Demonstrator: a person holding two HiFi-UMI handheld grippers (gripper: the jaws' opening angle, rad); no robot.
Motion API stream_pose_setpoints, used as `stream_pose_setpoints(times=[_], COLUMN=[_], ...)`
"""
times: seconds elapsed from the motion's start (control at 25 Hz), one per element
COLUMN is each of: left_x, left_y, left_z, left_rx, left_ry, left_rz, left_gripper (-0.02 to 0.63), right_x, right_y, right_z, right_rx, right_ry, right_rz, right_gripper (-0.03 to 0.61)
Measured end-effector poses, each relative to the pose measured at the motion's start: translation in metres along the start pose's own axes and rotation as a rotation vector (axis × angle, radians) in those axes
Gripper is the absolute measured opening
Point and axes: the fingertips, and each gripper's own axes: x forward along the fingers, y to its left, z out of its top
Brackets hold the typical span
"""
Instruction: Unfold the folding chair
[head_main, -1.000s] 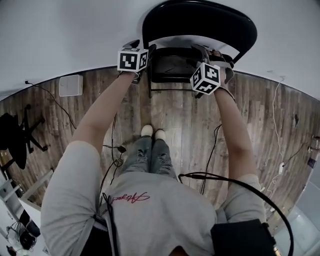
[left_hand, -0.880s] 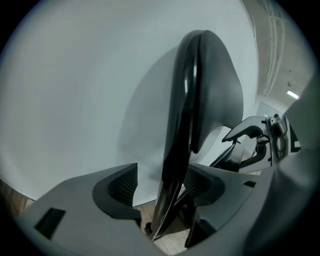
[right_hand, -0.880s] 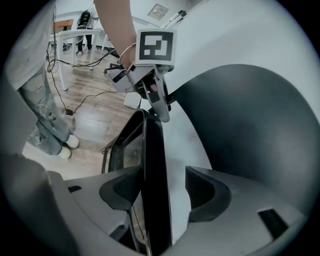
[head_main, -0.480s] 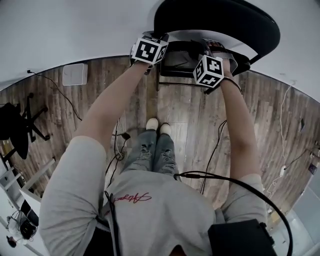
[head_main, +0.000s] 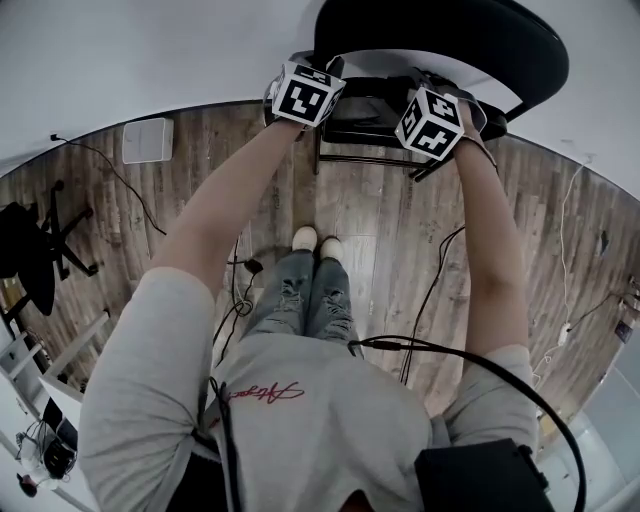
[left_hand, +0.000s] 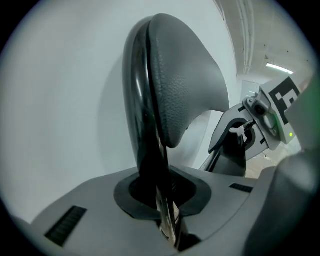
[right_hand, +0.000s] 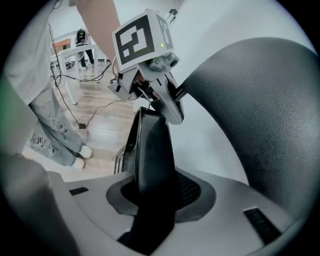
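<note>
Unfolding so far: the chair (head_main: 440, 45) stands against the wall (head_main: 150, 60) just ahead of your feet; its seat (head_main: 365, 115) does not look swung down yet.
Your left tongs (left_hand: 162, 200): nearly shut, pinching the black frame (left_hand: 145, 125) beside the backrest (left_hand: 185, 80).
Your right tongs (right_hand: 152, 195): jaws have just been closing and now clamp the seat's edge.
Left for you: probably all of the opening, pulling seat and backrest apart.

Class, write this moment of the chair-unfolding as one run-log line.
left gripper: just closed, shut on backrest frame | right gripper: just closed onto seat edge | folding chair: by wall
</note>
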Motion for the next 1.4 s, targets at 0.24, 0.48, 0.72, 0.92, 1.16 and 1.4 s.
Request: stream_pose_setpoints(times=[0.24, 0.48, 0.72, 0.92, 1.16, 1.4], left_x=[-0.004, -0.01, -0.066, -0.131, -0.169, -0.198], left_y=[-0.008, -0.011, 0.006, -0.038, -0.123, -0.182], left_z=[-0.002, -0.009, -0.044, -0.066, -0.061, -0.096], left_rx=[0.059, 0.047, -0.053, -0.052, 0.051, 0.075], left_ry=[-0.075, -0.171, -0.262, -0.373, -0.501, -0.541], left_rz=[-0.042, -0.027, 0.07, 0.146, 0.106, 0.112], left_gripper=[0.049, 0.273, 0.295, 0.156, 0.02, 0.015], right_x=[-0.018, -0.041, -0.052, -0.064, -0.071, -0.076], right_y=[0.027, 0.067, 0.099, 0.132, 0.181, 0.252], right_z=[0.004, 0.008, 0.015, 0.015, 0.009, 0.002], right_rx=[-0.017, -0.051, -0.083, -0.101, -0.133, -0.179], right_ry=[-0.011, -0.018, -0.022, -0.013, 0.013, 0.008], right_rz=[-0.086, -0.207, -0.298, -0.359, -0.458, -0.602], right_gripper=[0.133, 0.133, 0.135, 0.141, 0.149, 0.158])
